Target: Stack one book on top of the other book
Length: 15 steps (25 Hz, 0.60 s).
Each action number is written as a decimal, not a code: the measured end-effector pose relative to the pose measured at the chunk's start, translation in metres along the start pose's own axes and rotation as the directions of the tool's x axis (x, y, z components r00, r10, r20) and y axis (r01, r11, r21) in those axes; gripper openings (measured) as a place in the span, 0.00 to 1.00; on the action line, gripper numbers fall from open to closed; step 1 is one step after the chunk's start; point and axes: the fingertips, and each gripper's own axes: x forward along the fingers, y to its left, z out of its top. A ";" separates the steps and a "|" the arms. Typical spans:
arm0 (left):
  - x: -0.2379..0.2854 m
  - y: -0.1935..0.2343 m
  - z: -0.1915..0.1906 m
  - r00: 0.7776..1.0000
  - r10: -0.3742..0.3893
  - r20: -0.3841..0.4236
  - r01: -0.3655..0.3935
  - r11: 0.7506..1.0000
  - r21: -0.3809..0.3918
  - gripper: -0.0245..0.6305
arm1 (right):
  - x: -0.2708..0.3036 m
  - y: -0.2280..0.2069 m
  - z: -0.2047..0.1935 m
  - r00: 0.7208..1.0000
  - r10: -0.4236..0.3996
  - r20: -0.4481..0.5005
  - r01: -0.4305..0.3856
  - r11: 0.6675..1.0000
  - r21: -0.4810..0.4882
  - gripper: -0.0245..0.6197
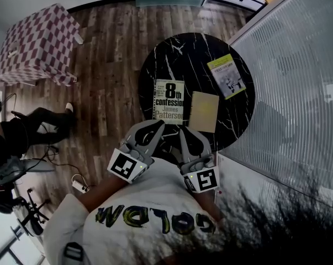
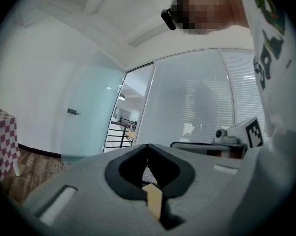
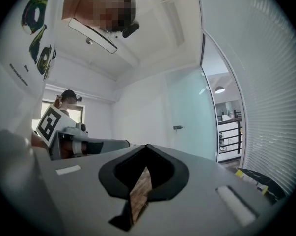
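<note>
Three books lie on the round black marble table [image 1: 177,54]. A white "8th confession" book [image 1: 169,101] sits at the near edge, with a plain tan book [image 1: 204,111] right of it. A yellow-green book [image 1: 227,76] lies farther right. My left gripper [image 1: 157,126] hovers at the table's near edge, just before the white book, shut and empty. My right gripper [image 1: 183,132] is beside it, close to the tan book's near left corner, also shut and empty. In the left gripper view the jaws [image 2: 148,146] are closed, with a sliver of tan book behind them. The right gripper view shows closed jaws [image 3: 147,147].
A box covered in red-checked cloth [image 1: 39,43] stands on the wood floor at far left. A seated person [image 1: 22,131] is at the left edge, with a power strip [image 1: 78,186] nearby. A glass wall with blinds [image 1: 299,93] runs close along the table's right side.
</note>
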 end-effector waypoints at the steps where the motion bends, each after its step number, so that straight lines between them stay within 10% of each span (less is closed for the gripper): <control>1: 0.000 0.001 -0.004 1.000 0.001 -0.010 -0.001 1.000 -0.002 0.04 | 0.000 -0.002 -0.002 1.000 0.005 -0.005 -0.005 1.000 0.003 0.04; 15: 0.026 0.035 -0.061 0.990 0.031 -0.136 -0.034 0.999 -0.023 0.14 | 0.022 -0.034 -0.054 0.993 0.045 -0.110 -0.041 0.998 0.040 0.12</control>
